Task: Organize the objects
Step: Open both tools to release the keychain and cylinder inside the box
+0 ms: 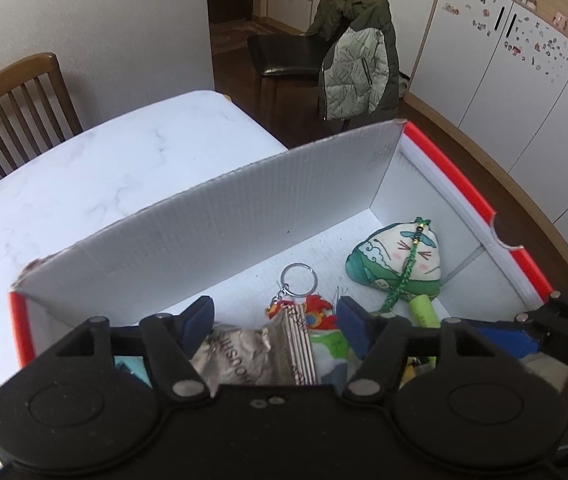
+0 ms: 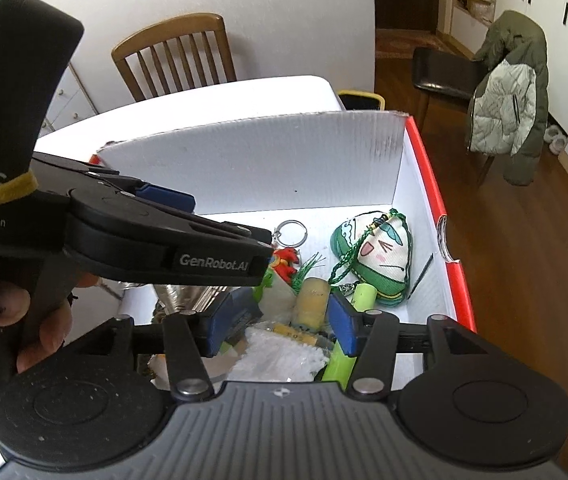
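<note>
My left gripper (image 1: 271,320) has its blue fingers (image 1: 197,314) spread apart with nothing between them. It hangs over the near part of the box (image 1: 219,216), above a crinkly silver packet (image 1: 235,356).

My right gripper (image 2: 290,318) is spread apart too, with nothing squeezed. A pale yellow tube (image 2: 315,300) shows in the gap between its blue fingers (image 2: 342,320), lying below them. I cannot tell if they touch it. Its long side runs away from me, toward the box's far wall. A bright green tube (image 2: 348,332) lies beside it and points the same way, leaning a bit right. A white crinkly bag (image 2: 279,356) sits at the near edge.

A bit farther in lies a red toy on a key ring (image 2: 291,232). Its ring end points to the far wall.

A green and cream plush (image 2: 376,260) sits near the right wall of the box. Its pointy top aims at the far right corner, and a green cord (image 1: 406,272) lies across it.

The box has white walls and a red rim. It stands on a white table (image 1: 95,168), at the table's right edge.
</note>
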`<state>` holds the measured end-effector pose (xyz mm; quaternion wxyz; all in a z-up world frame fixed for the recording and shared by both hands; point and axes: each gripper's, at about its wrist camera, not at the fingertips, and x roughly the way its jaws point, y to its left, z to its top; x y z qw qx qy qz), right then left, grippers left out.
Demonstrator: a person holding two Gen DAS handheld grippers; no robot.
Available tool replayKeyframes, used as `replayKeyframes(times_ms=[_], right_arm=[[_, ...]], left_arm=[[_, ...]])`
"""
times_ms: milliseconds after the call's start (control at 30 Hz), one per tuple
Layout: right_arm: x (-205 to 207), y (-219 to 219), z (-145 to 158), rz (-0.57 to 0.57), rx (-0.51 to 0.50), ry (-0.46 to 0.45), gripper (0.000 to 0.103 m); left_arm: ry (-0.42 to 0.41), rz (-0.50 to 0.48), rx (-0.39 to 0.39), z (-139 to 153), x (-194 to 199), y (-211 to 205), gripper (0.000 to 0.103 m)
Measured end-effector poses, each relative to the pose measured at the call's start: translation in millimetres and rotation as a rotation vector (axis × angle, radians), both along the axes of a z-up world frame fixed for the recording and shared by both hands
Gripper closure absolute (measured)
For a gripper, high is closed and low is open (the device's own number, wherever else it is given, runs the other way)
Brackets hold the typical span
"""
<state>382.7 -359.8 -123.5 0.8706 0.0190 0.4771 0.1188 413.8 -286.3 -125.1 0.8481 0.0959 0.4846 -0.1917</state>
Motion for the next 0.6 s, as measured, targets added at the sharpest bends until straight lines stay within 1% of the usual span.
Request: replayKeyframes(times_ms=[267,533,600], right_arm=[[-21,0,21,0.0,0.006,-0.041,0.051],[-45,-2,44,-0.016,0.024,-0.098,0.043],[-51,0,50,-0.023,0.019,-0.117,0.039]], left_arm=[[-0.058,0.012,-0.043,27,-22,15,0.025],[-0.13,0.008,-0.08,56,-57,39,0.017],[-0.147,0.006,-0.09,62,-65,45,0.014]])
